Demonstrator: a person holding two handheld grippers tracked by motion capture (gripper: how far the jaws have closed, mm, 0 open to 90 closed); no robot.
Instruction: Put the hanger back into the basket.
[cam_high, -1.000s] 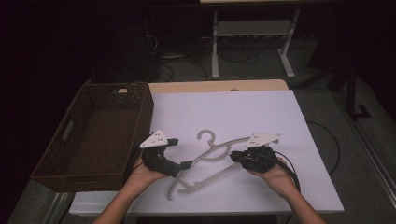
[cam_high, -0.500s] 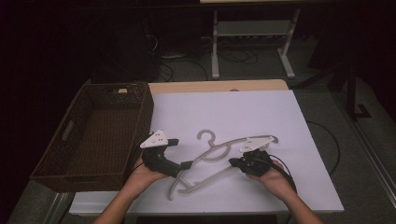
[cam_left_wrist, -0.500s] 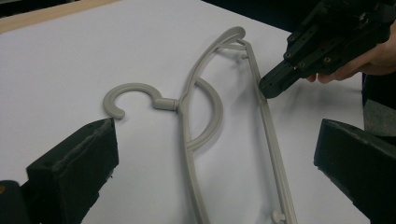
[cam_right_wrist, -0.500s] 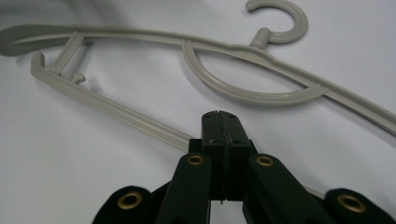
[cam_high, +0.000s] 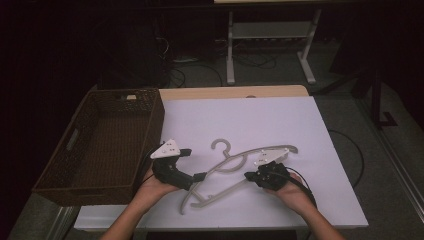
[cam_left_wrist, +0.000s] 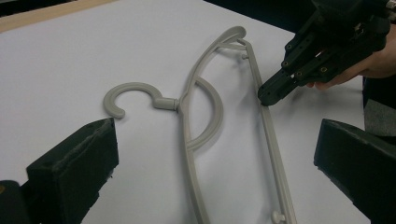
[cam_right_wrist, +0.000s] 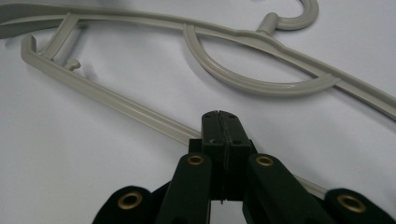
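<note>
A grey plastic hanger (cam_high: 235, 162) lies flat on the white table top (cam_high: 280, 120), its hook (cam_left_wrist: 122, 95) pointing away from me. My left gripper (cam_high: 194, 164) is open, its jaws spread wide on either side of the hanger's (cam_left_wrist: 187, 121) left end, touching nothing. My right gripper (cam_high: 248, 176) is shut, jaws pressed together, and its tip (cam_left_wrist: 265, 97) rests on the hanger's straight lower bar. In the right gripper view the bar (cam_right_wrist: 116, 105) runs across under the shut jaw tips (cam_right_wrist: 222, 119), not between them.
A brown wicker basket (cam_high: 75, 140) stands at the table's left edge, close to my left hand. A white metal stand (cam_high: 270, 35) and cables lie on the floor beyond the table. A black cable (cam_high: 350, 150) loops off the right side.
My right gripper has dropped slightly toward me and tipped down onto the hanger's lower bar. The left gripper and the hanger have stayed put.
</note>
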